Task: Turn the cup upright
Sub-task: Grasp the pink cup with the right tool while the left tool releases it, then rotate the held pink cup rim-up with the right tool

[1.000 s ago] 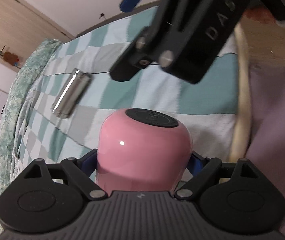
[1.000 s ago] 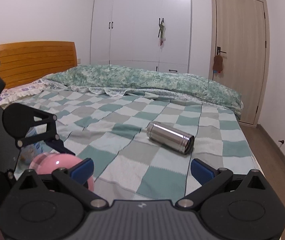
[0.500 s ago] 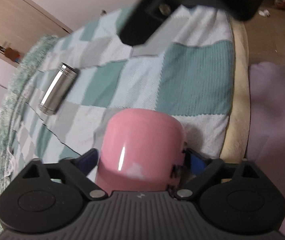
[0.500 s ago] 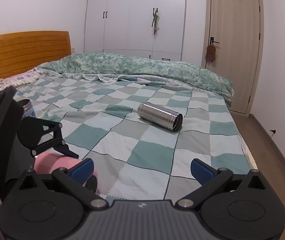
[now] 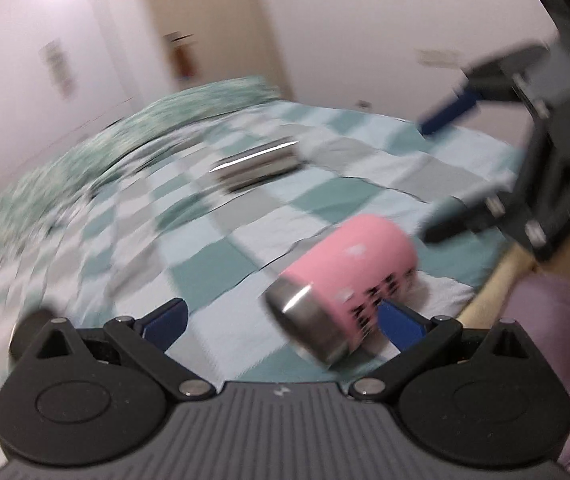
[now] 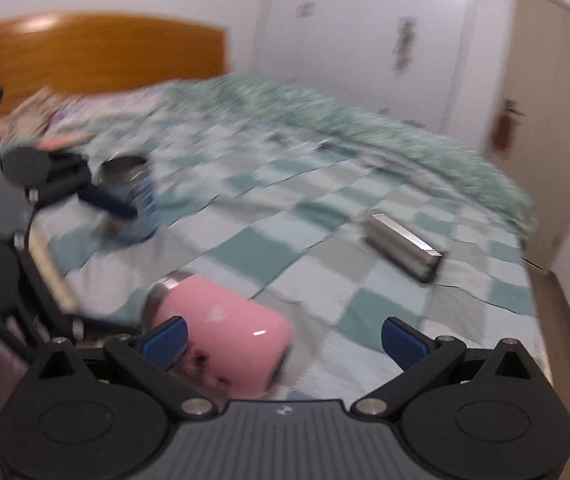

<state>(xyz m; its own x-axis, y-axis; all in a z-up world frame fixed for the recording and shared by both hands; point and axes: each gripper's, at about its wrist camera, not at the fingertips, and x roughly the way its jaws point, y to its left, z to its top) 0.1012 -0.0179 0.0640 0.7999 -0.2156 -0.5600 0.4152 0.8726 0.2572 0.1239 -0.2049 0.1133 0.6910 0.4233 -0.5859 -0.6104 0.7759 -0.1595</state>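
The pink cup (image 5: 349,276) with a steel rim lies on its side on the checked bedspread (image 5: 221,256), rim toward my left gripper. My left gripper (image 5: 281,316) is open; the cup lies off its right finger (image 5: 401,320), not held. In the right wrist view the pink cup (image 6: 225,336) lies on its side just past my open right gripper (image 6: 285,336), next to its left finger (image 6: 165,340). Both views are motion-blurred.
A steel tumbler (image 5: 257,166) lies on its side farther up the bed; it also shows in the right wrist view (image 6: 403,246). A blue patterned cup (image 6: 137,204) stands at the left. The bed's edge (image 5: 497,284) runs close to the right. A wooden headboard (image 6: 105,52) is behind.
My left gripper has opened and let go of the pink cup, which now lies on its side instead of base-up. Both cameras swung sharply; the right gripper moved close to the cup.
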